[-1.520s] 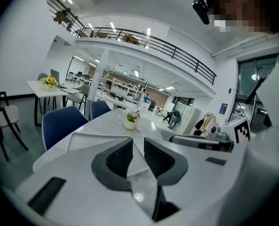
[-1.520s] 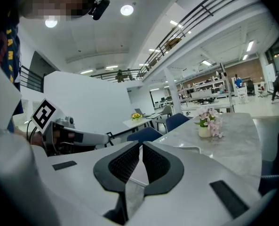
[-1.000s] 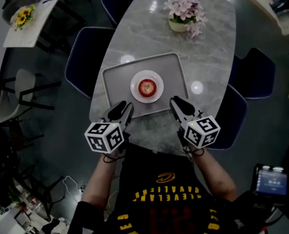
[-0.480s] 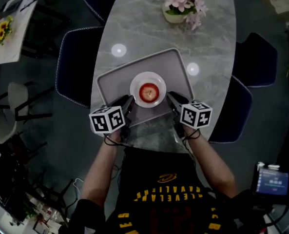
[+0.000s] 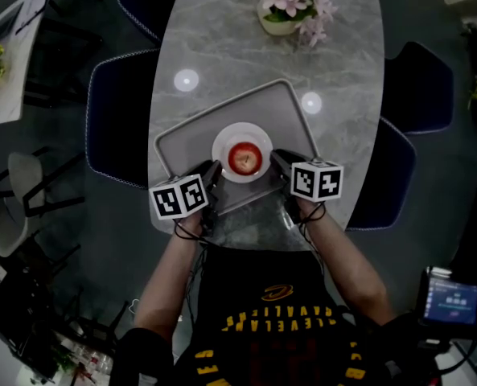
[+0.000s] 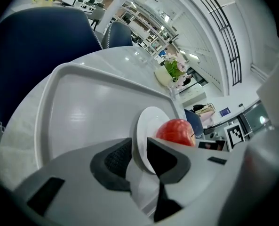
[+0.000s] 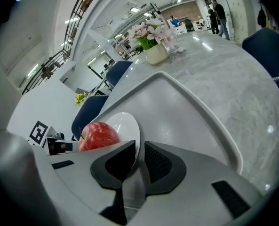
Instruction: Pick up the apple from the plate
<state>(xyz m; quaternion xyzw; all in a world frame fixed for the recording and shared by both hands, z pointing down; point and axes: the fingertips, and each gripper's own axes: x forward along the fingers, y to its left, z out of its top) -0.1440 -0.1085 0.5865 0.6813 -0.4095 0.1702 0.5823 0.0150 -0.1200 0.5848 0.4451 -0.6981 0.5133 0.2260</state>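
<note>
Apple: the red apple (image 5: 244,158) sits in the middle of the white plate (image 5: 242,129). Neither gripper touches it.
Plate: it rests on the grey tray (image 5: 182,139), at the near end of the marble desk (image 5: 246,63).
Left gripper: the left gripper (image 5: 213,173) is at the plate's near-left rim. Its jaws are only a narrow gap apart, with the rim lined up in that gap. No firm clamp shows, and it carries nothing.
Right gripper: the right gripper (image 5: 277,158) is at the plate's right rim. It shows the same narrow gap with the rim in it, and it is likewise empty.
Done: the approach looks finished, with both grippers at the plate on either side of the apple.
Left: the whole pick. The apple is not grasped or lifted. Both gaps look too narrow for the fruit, so one gripper would probably have to open wider, close on the apple and raise it.
Uncertain: the grippers may be meant to steady the plate first, but that is a guess.
</note>
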